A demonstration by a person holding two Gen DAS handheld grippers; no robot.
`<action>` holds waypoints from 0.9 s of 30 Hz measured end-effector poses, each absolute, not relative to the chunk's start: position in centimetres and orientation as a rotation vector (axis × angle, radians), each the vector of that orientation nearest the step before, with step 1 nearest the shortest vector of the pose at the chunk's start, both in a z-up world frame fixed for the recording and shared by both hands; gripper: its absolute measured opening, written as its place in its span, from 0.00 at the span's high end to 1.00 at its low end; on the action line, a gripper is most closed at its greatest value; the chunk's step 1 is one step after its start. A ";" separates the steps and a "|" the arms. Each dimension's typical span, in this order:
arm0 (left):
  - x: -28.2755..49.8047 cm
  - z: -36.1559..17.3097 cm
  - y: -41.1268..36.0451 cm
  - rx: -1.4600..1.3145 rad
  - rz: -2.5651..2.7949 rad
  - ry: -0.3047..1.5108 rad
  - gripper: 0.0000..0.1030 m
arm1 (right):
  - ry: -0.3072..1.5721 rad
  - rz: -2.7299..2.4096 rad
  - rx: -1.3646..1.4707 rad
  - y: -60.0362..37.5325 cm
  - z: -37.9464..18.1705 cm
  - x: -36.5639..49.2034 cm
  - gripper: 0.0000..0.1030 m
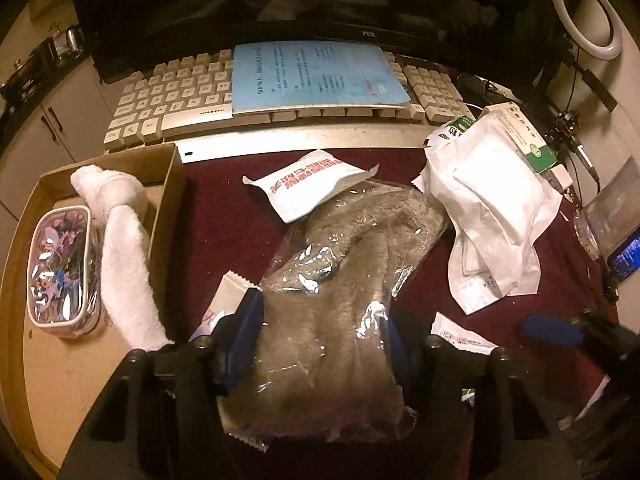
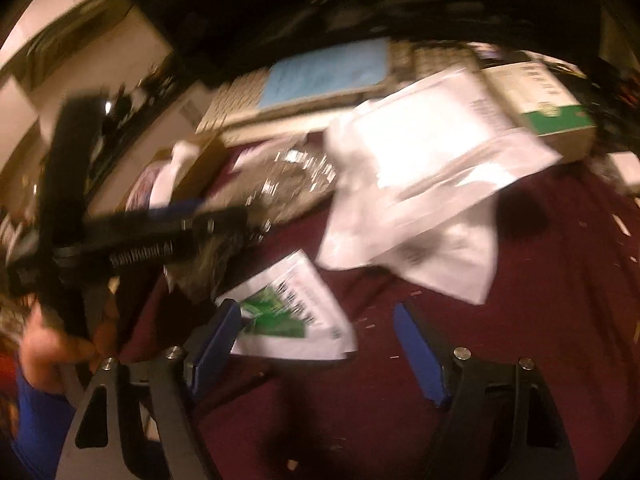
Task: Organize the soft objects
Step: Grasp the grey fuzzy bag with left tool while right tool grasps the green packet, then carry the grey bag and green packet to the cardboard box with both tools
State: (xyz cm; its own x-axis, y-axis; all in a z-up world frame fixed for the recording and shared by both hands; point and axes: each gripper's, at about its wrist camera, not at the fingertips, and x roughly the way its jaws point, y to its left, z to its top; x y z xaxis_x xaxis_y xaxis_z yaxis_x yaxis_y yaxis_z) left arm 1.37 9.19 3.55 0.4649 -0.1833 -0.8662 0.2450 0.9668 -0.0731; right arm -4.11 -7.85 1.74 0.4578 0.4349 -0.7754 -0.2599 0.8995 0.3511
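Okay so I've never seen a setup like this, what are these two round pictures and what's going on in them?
No robot here: a person holds a two-finger gripper in each hand, each carrying a fisheye camera looking forward along its fingers.

The left wrist view shows the left gripper, jaws closed on a grey furry item in a clear plastic bag. To its left, a cardboard box holds a rolled white towel and a clear pouch. White packets lie on the dark red table, before a keyboard.

The right wrist view is blurred. The right gripper has its jaws open, holding nothing, above a white and green packet.
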 end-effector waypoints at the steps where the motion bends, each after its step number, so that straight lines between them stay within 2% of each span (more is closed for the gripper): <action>1: 1.2 3.6 9.3 0.062 -0.267 1.058 0.46 | 1.016 0.437 0.182 -7.4 1.4 -4.0 0.24; 3: 1.1 3.5 9.2 0.068 -0.269 1.059 0.46 | 1.005 0.432 0.140 -6.5 1.0 -3.9 0.30; 4: 0.9 3.5 9.1 0.074 -0.271 1.060 0.46 | 1.011 0.429 0.124 -6.2 0.9 -3.8 0.36; 7: 0.6 3.5 9.0 0.077 -0.281 1.066 0.46 | 1.007 0.409 0.069 -5.7 0.9 -4.0 0.41; 12: 0.4 3.3 8.4 0.104 -0.285 1.078 0.38 | 1.001 0.400 0.077 -6.5 0.8 -4.3 0.42; 17: 0.6 3.0 7.6 0.129 -0.279 1.073 0.38 | 1.002 0.386 0.106 -7.9 0.9 -4.9 0.42; 18: 0.5 3.0 7.4 0.142 -0.276 1.066 0.40 | 1.002 0.384 0.110 -8.0 0.9 -5.0 0.42; 20: 0.2 2.9 7.0 0.161 -0.275 1.053 0.51 | 1.001 0.379 0.116 -8.3 0.9 -5.1 0.42; 22: -0.1 3.1 7.0 0.148 -0.293 1.040 0.66 | 1.000 0.375 0.121 -8.5 1.0 -5.3 0.42; 27: -1.6 4.1 7.8 0.107 -0.327 1.014 0.70 | 0.992 0.364 0.131 -9.0 1.1 -5.4 0.42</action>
State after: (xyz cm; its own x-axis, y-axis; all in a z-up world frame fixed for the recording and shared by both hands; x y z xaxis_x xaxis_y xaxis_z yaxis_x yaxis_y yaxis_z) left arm -1.58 7.78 4.07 0.4849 -0.2183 -0.8469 0.3170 0.9464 -0.0624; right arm -5.45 -8.97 1.11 0.4927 0.3576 -0.7933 -0.2397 0.9322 0.2713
